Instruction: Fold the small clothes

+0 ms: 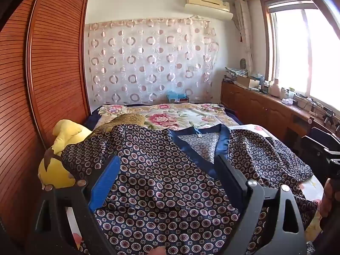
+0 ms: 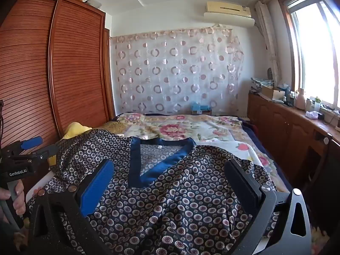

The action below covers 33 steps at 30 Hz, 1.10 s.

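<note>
Dark patterned top [image 1: 161, 182], blue satin V-neck trim [image 2: 138, 165], spread front-up on the bed's near end, neck toward the far wall. It lies over a floral bedspread [image 1: 170, 114]. Yellow plush toy [image 1: 61, 148] at its left sleeve, beside the slatted wardrobe [image 1: 53, 63]. Left gripper [image 1: 167, 170] hovers above the cloth, jaws wide, nothing between them. Right gripper [image 2: 170, 174] likewise spread wide and empty. Wooden cabinets [image 2: 286, 131] under the window.
</note>
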### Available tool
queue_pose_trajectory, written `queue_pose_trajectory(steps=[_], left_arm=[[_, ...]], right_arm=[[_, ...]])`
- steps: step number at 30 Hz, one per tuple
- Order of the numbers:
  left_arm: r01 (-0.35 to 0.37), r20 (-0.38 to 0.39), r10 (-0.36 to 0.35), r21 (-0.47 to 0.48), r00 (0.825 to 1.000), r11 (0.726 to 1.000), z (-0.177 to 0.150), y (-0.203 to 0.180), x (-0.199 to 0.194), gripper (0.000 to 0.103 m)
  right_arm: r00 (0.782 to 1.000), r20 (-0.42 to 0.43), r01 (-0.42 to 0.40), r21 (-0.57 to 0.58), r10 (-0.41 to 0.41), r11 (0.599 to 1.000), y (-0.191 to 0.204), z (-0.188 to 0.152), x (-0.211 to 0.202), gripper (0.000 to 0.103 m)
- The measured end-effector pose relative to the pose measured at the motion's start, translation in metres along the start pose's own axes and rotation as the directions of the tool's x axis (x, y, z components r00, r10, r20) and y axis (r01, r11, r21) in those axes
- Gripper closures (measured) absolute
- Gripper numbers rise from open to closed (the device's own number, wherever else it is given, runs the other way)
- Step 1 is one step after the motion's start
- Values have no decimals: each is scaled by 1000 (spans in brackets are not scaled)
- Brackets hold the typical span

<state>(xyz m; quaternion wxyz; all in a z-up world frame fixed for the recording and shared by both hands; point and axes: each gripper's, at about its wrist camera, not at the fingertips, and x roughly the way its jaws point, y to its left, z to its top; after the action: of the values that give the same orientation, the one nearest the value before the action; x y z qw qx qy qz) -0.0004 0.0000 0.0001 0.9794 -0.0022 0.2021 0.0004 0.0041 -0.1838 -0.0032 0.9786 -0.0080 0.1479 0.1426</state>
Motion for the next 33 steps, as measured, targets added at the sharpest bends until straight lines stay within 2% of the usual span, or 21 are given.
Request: queue_pose_trajectory(steps=[1, 33], left_arm=[[-2, -2, 2, 0, 1000, 1000, 0, 0, 0, 12], [-11, -8, 11, 1, 1000, 1000, -2, -1, 1, 12]], right_arm=[[1000, 16, -16, 33, 16, 999, -1, 0, -1, 0], [1000, 1, 1, 7, -1, 1000, 3, -1, 0, 0]])
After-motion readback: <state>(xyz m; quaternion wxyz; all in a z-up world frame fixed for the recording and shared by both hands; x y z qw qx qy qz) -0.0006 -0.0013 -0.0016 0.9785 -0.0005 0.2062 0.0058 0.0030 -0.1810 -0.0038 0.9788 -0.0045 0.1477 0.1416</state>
